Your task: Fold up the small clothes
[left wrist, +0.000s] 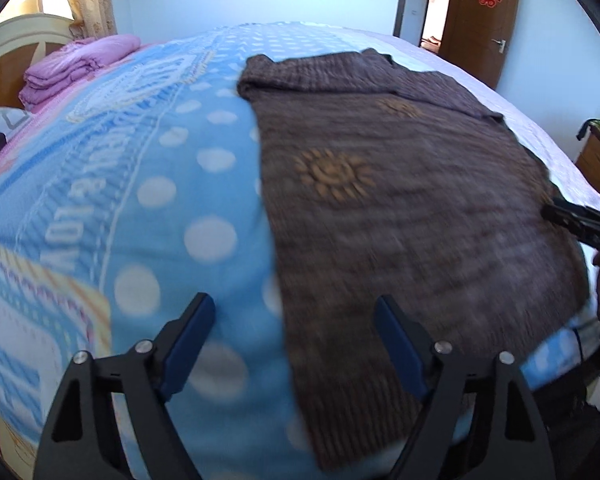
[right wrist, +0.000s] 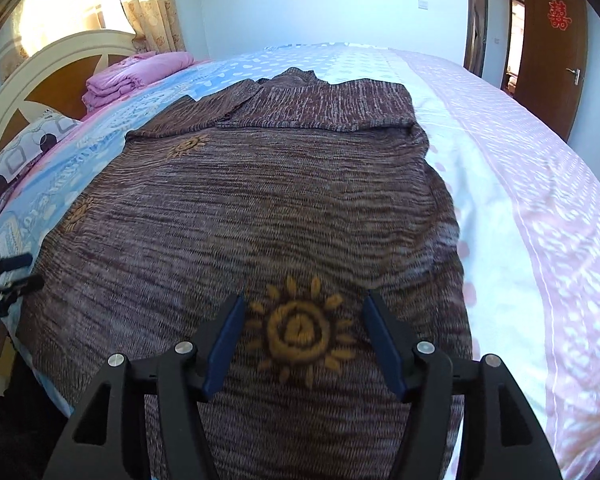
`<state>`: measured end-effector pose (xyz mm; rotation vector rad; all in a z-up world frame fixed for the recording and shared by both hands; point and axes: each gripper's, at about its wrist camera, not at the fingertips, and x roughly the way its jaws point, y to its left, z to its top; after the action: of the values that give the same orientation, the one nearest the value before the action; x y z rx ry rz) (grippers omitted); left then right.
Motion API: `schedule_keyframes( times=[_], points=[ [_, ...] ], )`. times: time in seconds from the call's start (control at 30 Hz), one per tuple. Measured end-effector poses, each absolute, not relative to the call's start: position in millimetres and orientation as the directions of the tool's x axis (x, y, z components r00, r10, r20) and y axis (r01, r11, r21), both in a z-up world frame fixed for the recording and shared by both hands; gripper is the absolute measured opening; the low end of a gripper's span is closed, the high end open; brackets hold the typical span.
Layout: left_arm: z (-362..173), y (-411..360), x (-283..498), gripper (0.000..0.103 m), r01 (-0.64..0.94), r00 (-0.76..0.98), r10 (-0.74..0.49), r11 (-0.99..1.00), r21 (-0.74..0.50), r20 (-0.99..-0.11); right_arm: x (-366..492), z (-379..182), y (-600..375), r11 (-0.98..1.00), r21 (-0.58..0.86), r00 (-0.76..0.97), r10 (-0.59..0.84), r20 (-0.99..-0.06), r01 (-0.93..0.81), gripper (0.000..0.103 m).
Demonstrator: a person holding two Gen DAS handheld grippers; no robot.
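A brown knitted sweater [left wrist: 400, 208] with yellow sun motifs lies flat on the bed, its sleeves folded across the far end. It also shows in the right wrist view [right wrist: 260, 208]. My left gripper [left wrist: 296, 308] is open and empty, above the sweater's near left edge, one finger over the blue bedsheet and one over the knit. My right gripper [right wrist: 303, 308] is open and empty, low over the sweater's near part, its fingers either side of a sun motif [right wrist: 300, 330]. Each gripper shows at the edge of the other's view: the right one [left wrist: 580, 222], the left one [right wrist: 8, 276].
The bed [right wrist: 520, 200] carries a blue dotted and pink patterned sheet. A folded pink quilt [left wrist: 76, 66] and a pillow [right wrist: 24, 152] lie by the headboard [right wrist: 60, 64]. A brown door [left wrist: 484, 16] stands at the far right, a wooden piece of furniture [left wrist: 596, 160] beside the bed.
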<state>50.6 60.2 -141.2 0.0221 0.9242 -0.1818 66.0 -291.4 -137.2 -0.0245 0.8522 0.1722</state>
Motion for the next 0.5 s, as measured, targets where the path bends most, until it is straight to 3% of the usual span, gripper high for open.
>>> schedule_keyframes(
  times=[0.13,0.3,0.37,0.4,0.5],
  points=[
    [-145.6,59.9,29.6,0.083,0.163,0.561,-0.176,0.981,-0.101,-0.809,56.3,-136.8,-290.9,0.988,0.043,0.659,0.133,-0.740,-0.151,0.064],
    [-146.9,55.8,22.0,0.074,0.166,0.545,-0.195,0.978,-0.123,-0.815,40.4,-141.0,-294.5,0.987,0.095,0.656,0.156,-0.738,-0.127,0.072],
    [-145.8,56.3,21.2,0.064,0.151,0.547,-0.186,0.981,-0.122,-0.816,32.2,-142.9,-292.4,0.988,0.080,0.662,0.147,-0.735,-0.130,0.072],
    [-145.1,56.9,19.7,0.054,0.150,0.549,-0.190,0.980,-0.127,-0.814,29.2,-143.0,-292.2,0.988,0.075,0.662,0.144,-0.735,-0.132,0.072],
    [-144.5,56.7,18.3,0.045,0.148,0.543,-0.197,0.979,-0.137,-0.817,21.7,-141.6,-298.1,0.987,0.104,0.658,0.161,-0.736,-0.125,0.072]
  ],
)
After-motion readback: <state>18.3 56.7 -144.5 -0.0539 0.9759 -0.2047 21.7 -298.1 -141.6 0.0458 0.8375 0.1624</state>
